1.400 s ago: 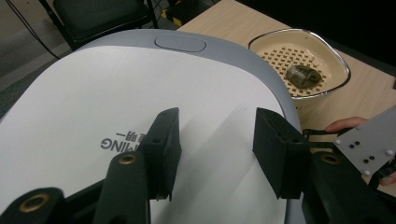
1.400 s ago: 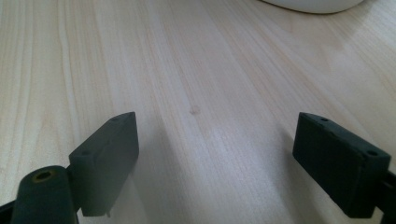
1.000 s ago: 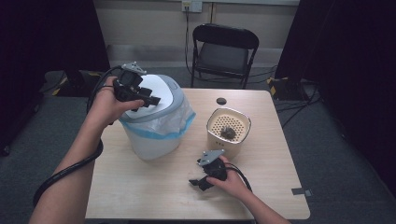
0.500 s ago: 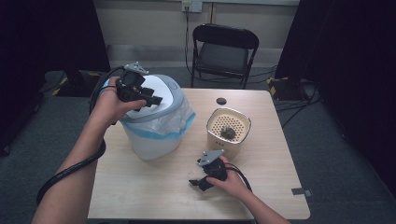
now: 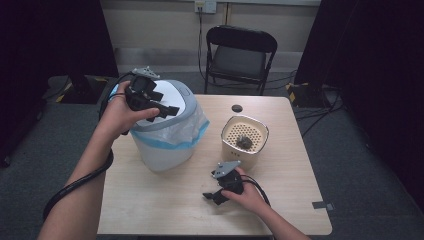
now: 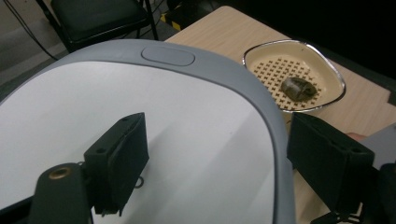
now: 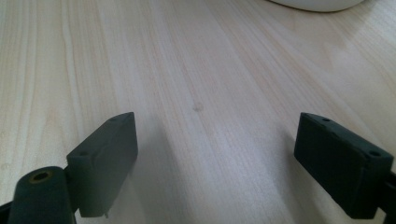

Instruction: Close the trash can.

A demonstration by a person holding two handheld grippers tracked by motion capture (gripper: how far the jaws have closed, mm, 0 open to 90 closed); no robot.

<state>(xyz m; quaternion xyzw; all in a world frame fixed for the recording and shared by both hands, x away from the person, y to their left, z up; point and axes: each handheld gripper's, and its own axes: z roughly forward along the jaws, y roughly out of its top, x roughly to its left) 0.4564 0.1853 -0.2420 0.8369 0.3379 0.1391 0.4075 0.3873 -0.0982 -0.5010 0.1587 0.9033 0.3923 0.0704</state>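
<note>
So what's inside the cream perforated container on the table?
One small dark brownish lump lies on the cream perforated container's holed insert; anything beneath that insert is hidden.

High view looks forward and down from above the person's side, taking in the whole surface (image 5: 165, 200), folding chair (image 5: 241, 55) at twelve o'clock. Left gripper view rides close over the bin lid (image 6: 140, 121), facing the strainer bowl (image 6: 299, 51) at two o'clock; the high view shares both. Right gripper view skims low, very near bare wood, bin base at one o'clock.
</note>
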